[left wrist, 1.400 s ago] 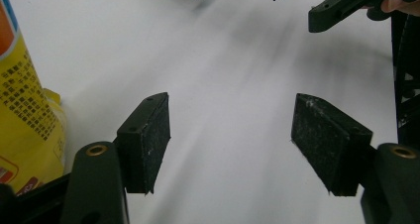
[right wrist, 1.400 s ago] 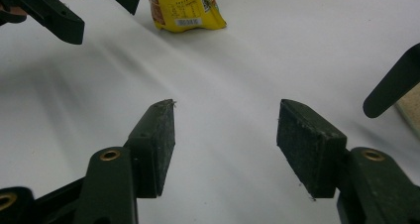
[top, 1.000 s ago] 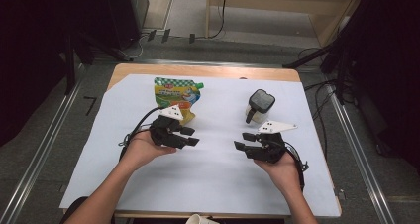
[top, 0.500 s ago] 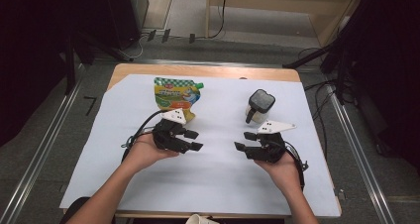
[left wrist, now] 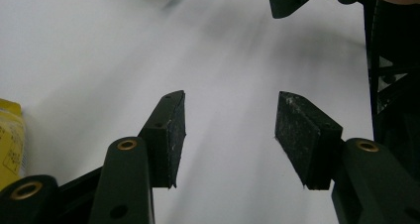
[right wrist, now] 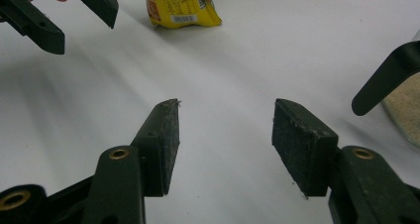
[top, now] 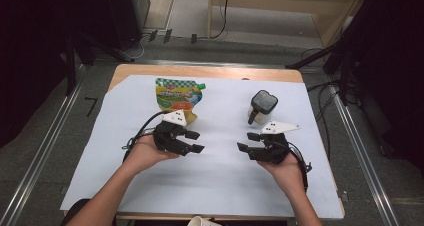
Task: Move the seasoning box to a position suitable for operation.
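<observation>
My left gripper (top: 191, 141) has its jaws spread wide, nothing between the pads but bare white sheet (left wrist: 99, 60). My right gripper (top: 248, 142) is the same story: jaws apart, holding nothing, just above the sheet. The two face each other across the middle of the desk (top: 200, 71), tips near but well apart.

Along my right jaws, the left gripper's black tips sit at the upper left, and beyond them the lower end of the yellow pouch (right wrist: 181, 5) lies on the sheet. At the far right edge there is a dark curved handle (right wrist: 386, 78) and, behind it, the clear wall of the jar (right wrist: 403, 107) with something pale and grainy inside; what it is, I cannot say, the view being cropped.

From the high view, the pouch (top: 176, 93) lies flat, green checked band at its top, just beyond my left gripper, with the grey plate over its near corner. The jar (top: 261, 107) stands upright with a dark lid, just beyond my right gripper, apart from it. Pouch and jar are well apart from each other, both toward the far side of the sheet.
</observation>
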Action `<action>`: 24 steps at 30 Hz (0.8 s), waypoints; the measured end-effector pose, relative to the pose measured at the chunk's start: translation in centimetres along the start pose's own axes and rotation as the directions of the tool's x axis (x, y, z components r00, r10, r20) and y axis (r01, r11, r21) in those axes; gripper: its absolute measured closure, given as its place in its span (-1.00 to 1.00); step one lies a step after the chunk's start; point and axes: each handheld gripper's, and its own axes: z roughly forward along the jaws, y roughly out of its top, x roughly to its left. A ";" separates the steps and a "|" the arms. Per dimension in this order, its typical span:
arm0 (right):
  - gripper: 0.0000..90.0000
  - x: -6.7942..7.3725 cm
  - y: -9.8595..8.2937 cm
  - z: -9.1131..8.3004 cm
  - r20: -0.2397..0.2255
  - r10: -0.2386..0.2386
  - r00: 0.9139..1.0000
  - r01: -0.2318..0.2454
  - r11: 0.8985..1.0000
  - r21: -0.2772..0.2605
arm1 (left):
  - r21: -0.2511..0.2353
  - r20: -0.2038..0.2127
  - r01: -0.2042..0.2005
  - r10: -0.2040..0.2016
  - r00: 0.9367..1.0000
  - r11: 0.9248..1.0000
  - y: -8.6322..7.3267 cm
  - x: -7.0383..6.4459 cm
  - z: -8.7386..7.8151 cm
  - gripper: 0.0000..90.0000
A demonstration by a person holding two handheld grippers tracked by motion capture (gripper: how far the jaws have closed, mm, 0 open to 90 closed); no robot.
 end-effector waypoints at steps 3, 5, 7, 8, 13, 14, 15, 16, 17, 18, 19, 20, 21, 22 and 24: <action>-0.01 0.0 0.0 0.0 0.000 -0.001 1.000 0.001 1.000 0.002 | -0.003 0.003 0.001 -0.001 1.000 1.000 0.0 0.0 0.0 0.02; -0.01 0.0 0.0 0.1 -0.003 -0.002 1.000 0.002 1.000 0.003 | 0.000 0.002 0.009 -0.009 1.000 1.000 0.0 0.1 -0.1 0.02; -0.01 0.0 0.0 0.1 -0.003 -0.001 1.000 0.001 1.000 0.005 | 0.001 0.005 0.010 -0.010 1.000 1.000 0.0 0.1 -0.1 0.05; -0.01 0.0 0.0 0.0 -0.002 -0.002 1.000 0.002 1.000 0.005 | 0.004 0.003 0.009 -0.009 1.000 1.000 0.0 0.2 -0.1 0.05; -0.01 -0.2 -0.1 -0.2 0.003 0.000 1.000 0.000 1.000 0.003 | 0.004 0.002 0.009 -0.009 1.000 1.000 0.0 0.2 -0.2 0.04; -0.01 -0.3 -0.1 -0.4 0.006 0.007 1.000 -0.007 1.000 -0.002 | 0.006 -0.005 0.006 -0.006 1.000 1.000 -0.1 0.2 -0.3 0.03; -0.01 -0.3 -0.1 -0.4 0.006 0.007 1.000 -0.007 1.000 -0.002 | 0.006 -0.005 0.006 -0.006 1.000 1.000 -0.1 0.2 -0.3 0.01; -0.01 -0.4 -0.1 -0.5 0.007 0.007 1.000 -0.007 1.000 -0.001 | 0.006 -0.013 0.002 -0.002 1.000 1.000 0.0 0.2 -0.3 0.01; -0.01 -0.5 -0.1 -0.6 0.012 0.006 1.000 -0.006 1.000 -0.003 | 0.006 -0.017 0.000 0.000 1.000 1.000 0.0 0.2 -0.4 -0.01; -0.01 -0.5 -0.1 -0.6 0.012 0.004 1.000 -0.004 1.000 -0.005 | 0.004 -0.020 0.002 -0.002 1.000 1.000 0.0 0.2 -0.5 -0.01; -0.01 -0.5 -0.1 -0.6 0.012 0.004 1.000 -0.004 1.000 -0.005 | 0.004 -0.020 0.002 -0.002 1.000 1.000 0.0 0.2 -0.5 -0.01; -0.01 -0.6 0.0 -0.7 0.017 0.005 1.000 -0.005 1.000 -0.008 | -0.002 -0.015 0.009 -0.009 1.000 1.000 0.0 0.3 -0.6 -0.01; -0.01 -0.6 0.0 -0.7 0.017 0.005 1.000 -0.005 1.000 -0.008 | -0.002 -0.015 0.009 -0.009 1.000 1.000 0.0 0.3 -0.6 -0.01; 0.00 -0.7 -0.1 -0.9 0.021 0.008 1.000 -0.008 1.000 -0.008 | -0.004 -0.010 0.012 -0.012 1.000 1.000 0.0 0.3 -0.6 -0.02; 0.02 -1.0 0.0 -1.2 0.028 0.013 1.000 -0.013 1.000 -0.005 | -0.010 -0.004 0.016 -0.016 1.000 1.000 0.0 0.3 -0.6 -0.02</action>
